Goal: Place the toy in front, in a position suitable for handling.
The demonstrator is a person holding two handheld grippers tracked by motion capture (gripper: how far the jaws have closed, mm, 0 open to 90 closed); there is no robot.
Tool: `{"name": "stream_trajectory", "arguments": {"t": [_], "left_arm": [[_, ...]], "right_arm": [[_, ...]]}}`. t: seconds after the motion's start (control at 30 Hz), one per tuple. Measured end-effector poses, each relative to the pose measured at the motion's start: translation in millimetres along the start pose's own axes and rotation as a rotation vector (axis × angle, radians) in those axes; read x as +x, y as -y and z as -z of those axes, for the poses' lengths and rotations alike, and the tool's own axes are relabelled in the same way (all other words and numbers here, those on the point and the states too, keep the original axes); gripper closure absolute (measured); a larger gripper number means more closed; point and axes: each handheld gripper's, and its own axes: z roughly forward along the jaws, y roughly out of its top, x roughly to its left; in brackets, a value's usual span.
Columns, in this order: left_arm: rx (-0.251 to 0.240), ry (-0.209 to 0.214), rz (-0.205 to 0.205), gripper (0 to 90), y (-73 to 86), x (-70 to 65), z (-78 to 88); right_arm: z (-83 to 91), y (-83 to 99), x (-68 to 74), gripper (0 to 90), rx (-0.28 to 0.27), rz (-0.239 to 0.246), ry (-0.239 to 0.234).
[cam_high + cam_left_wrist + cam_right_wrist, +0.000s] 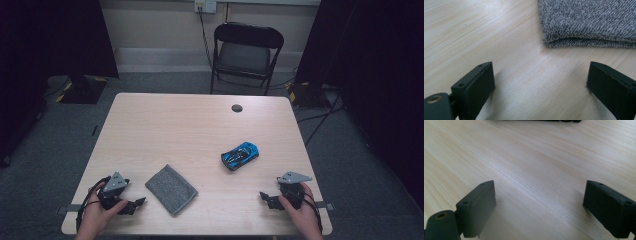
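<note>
Grey cloth (171, 189) just beside L claw (134, 206) — both claws wide apart.

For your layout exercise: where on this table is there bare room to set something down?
Free: the far half of the table, behind the grey cloth and blue toy car, and the strip between them. Tighter: the near edge, beside the left gripper and right gripper.

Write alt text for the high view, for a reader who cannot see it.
A person's hands rest two open grippers at the near corners of a light wooden table, the left gripper beside a folded grey cloth and the right gripper short of a blue toy car. A black folding chair stands behind the table.
</note>
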Motion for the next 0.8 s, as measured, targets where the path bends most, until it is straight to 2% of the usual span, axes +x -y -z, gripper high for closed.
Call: {"name": "stream_trajectory", "arguments": {"t": [0.2,0.23,0.27,0.33,0.37,0.43,0.5,0.53,0.57,0.6,0.63,0.67,0.73,0.77,0.8], "left_arm": [[-0.007,-0.012,0.02,8.6,0.3,-0.6,1.0],[-0.015,-0.01,0.037,16.5,0.4,0.2,2.1],[-0.032,0.03,0.083,18.6,-0.5,0.0,3.9],[-0.033,0.037,0.097,18.5,-0.8,-1.1,3.9],[-0.009,0.037,0.085,19.3,-5.4,-3.6,4.8],[-0.017,0.039,0.073,19.7,-8.1,-3.9,5.3],[-0.058,0.041,0.075,19.2,-18.7,-5.0,7.5],[-0.1,0.051,0.081,18.6,-30.1,-6.6,8.7],[-0.118,0.06,0.081,18.3,-38.7,-8.6,8.7],[-0.118,0.06,0.081,17.7,-38.7,-8.6,8.7],[-0.138,0.073,0.077,17.4,-52.7,-12.9,5.7],[-0.138,0.073,0.077,17.4,-52.7,-12.9,5.7],[-0.14,0.088,0.063,17.4,-64.9,-17.3,-0.2],[-0.142,0.086,0.052,17.4,-71.5,-20.1,-4.6],[-0.133,0.101,0.046,17.4,-85.3,-27.2,-17.0]], "right_arm": [[-0.4,-0.3,-0.2,9.6,-0.001,0.003,0.001],[-0.4,-0.3,-0.2,9.6,-0.001,0.003,0.001],[-0.4,-0.3,-0.2,9.6,-0.001,0.003,0.001],[-0.4,-0.3,-0.2,9.6,-0.001,0.003,0.001],[-0.5,-0.3,-0.2,9.6,-0.001,0.003,0.001],[-0.5,-0.3,-0.2,9.6,-0.001,0.003,0.001],[-0.5,-0.3,-0.2,9.6,-0.001,0.003,0.001],[-0.5,-0.3,-0.2,9.6,-0.001,0.003,0.001],[-0.5,-0.3,-0.2,9.6,-0.001,0.003,0.001],[-0.5,-0.3,-0.2,9.6,-0.001,0.003,0.001],[-0.5,-0.3,-0.2,9.6,-0.001,0.003,0.001],[-0.5,-0.3,-0.2,9.6,-0.001,0.003,0.0],[-0.5,-0.3,-0.2,9.6,-0.001,0.003,0.001],[-0.5,-0.3,-0.2,9.6,-0.001,0.003,0.001],[-0.5,-0.3,-0.2,9.6,-0.001,0.003,0.001]]}}
